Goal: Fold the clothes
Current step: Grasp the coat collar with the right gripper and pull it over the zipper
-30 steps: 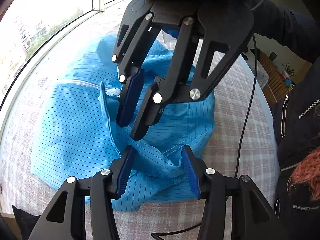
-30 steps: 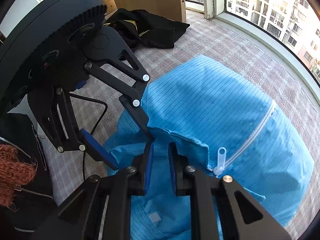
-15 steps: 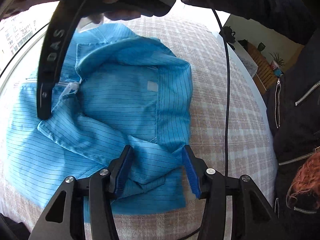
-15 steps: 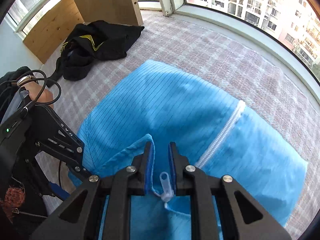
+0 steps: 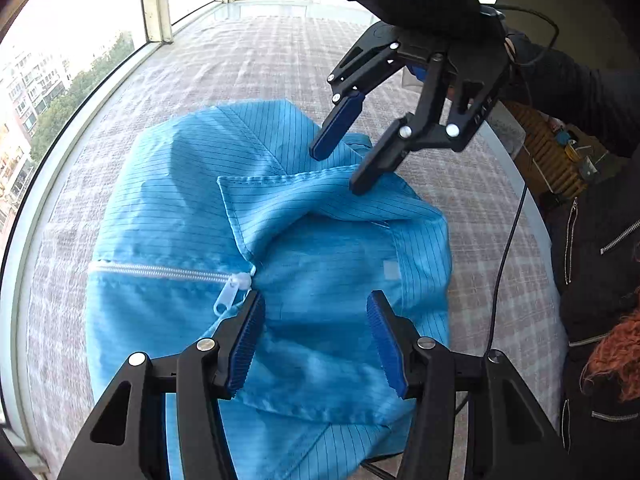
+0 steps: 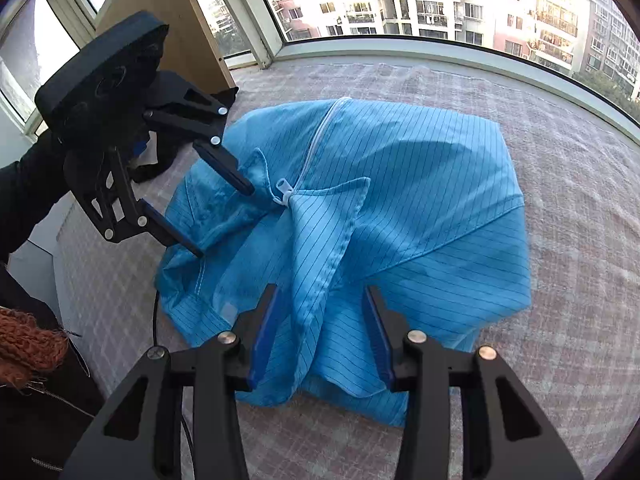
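A light blue pinstriped garment [image 5: 168,208] with a white zipper [image 5: 160,270] lies bunched on the checked table cover [image 5: 256,56]. My left gripper [image 5: 316,340] hovers over its near folds just right of the zipper pull [image 5: 232,292]; its jaws are opening and the pads press on nothing. In the right wrist view the left gripper [image 6: 222,220] touches the cloth's left edge with its tips. My right gripper [image 6: 320,336] is opening, with a ridge of collar fabric [image 6: 320,248] lying loose between the pads. From the left wrist view the right gripper [image 5: 340,168] stands at the collar flap's far edge.
A black garment [image 6: 156,168] lies beyond the blue one beside a wooden panel [image 6: 172,12]. A black cable [image 5: 504,264] hangs off the table's right edge by the person's dark jacket [image 5: 600,240]. A window sill [image 6: 440,48] borders the far side.
The right gripper, earlier shut on the collar near the zipper pull, has let go and its jaws now stand apart. Both grippers have shifted across the garment, and the collar flap lies down.
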`<state>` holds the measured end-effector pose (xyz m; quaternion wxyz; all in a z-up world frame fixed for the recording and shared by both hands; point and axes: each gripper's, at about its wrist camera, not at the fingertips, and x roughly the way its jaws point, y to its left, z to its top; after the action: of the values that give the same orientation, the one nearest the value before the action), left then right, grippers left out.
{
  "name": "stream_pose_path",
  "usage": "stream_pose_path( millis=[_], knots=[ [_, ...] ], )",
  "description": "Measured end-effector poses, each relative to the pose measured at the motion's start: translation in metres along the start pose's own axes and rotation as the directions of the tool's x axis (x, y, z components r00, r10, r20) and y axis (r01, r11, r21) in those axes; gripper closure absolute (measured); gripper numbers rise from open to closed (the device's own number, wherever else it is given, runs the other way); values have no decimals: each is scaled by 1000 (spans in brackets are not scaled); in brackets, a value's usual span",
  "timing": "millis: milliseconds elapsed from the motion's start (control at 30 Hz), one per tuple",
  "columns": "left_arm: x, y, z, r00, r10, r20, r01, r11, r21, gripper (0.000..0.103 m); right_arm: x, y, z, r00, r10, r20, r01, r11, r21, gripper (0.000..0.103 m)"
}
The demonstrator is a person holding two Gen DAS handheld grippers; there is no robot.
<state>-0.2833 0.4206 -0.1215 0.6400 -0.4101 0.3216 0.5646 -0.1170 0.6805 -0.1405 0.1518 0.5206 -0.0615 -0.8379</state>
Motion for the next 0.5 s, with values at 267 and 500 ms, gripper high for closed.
stream_pose_path(
  millis=[267,500],
  knots=[
    [29,2,21,998,-48,-50,52,995,84,52,35,-8,19,994,101,-49,-104,992,-69,86],
    [26,7,28,1000,-9,-29,12,993,114,52,36,-28,25,954,299,-36,-298,954,39,95]
  ],
)
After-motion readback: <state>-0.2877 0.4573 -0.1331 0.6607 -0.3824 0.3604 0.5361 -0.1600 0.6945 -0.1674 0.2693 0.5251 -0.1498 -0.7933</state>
